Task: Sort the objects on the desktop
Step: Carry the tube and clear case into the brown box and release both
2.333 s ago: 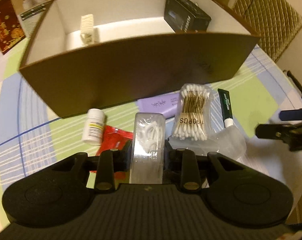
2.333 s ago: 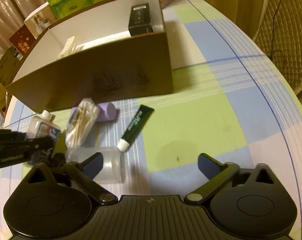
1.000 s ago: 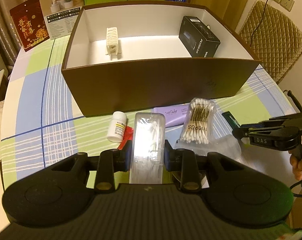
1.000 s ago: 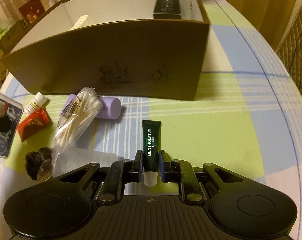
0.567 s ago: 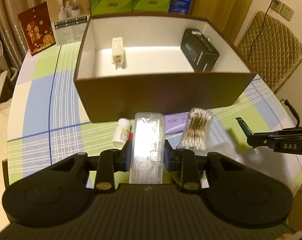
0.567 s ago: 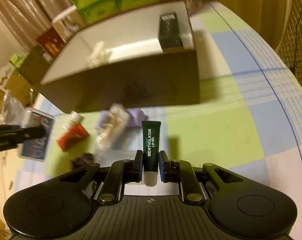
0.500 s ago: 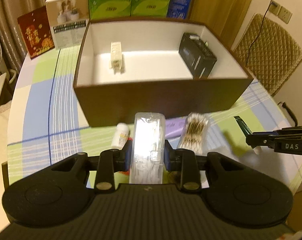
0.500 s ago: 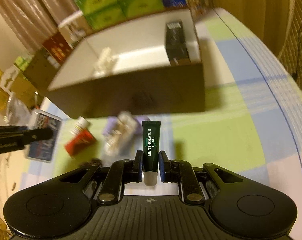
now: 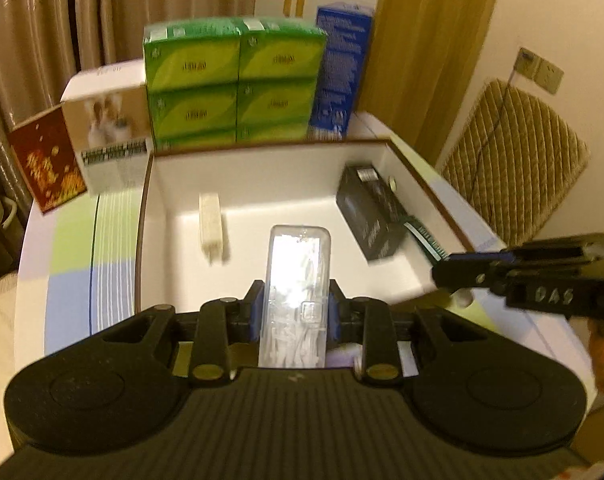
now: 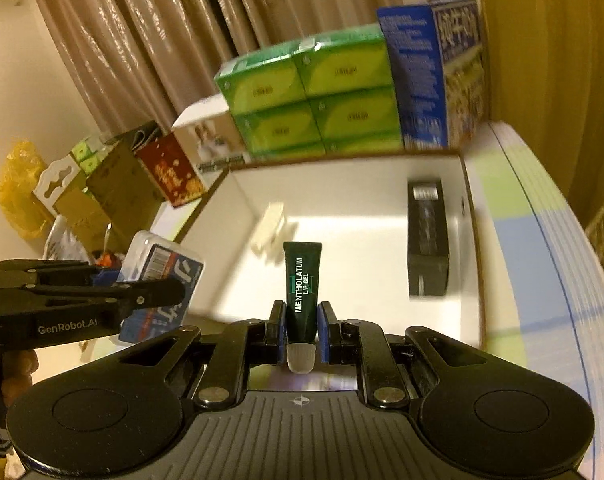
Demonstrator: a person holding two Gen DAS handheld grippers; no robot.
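Observation:
My left gripper (image 9: pixel 293 316) is shut on a clear plastic case of floss picks (image 9: pixel 297 280), held over the near part of the brown box with a white inside (image 9: pixel 261 168). My right gripper (image 10: pixel 299 328) is shut on a dark green lip gel tube (image 10: pixel 302 284), cap toward the camera, also above the box (image 10: pixel 342 176). In the left wrist view the right gripper (image 9: pixel 442 270) comes in from the right with the tube (image 9: pixel 424 236). In the right wrist view the left gripper (image 10: pixel 157 292) holds the case (image 10: pixel 161 276) at the left. A black carton (image 9: pixel 370 212) and a cream item (image 9: pixel 210 222) lie inside the box.
Green tissue boxes (image 9: pixel 233 80), a blue carton (image 9: pixel 342 68), a white carton (image 9: pixel 109 128) and a red card (image 9: pixel 45 164) stand behind the box on the checked tablecloth (image 9: pixel 73 248). Curtains hang behind. A quilted chair back (image 9: pixel 510 168) is at the right.
Both grippers have risen and moved forward from above the loose items on the cloth to over the box, each keeping its object. The items on the table have dropped out of view.

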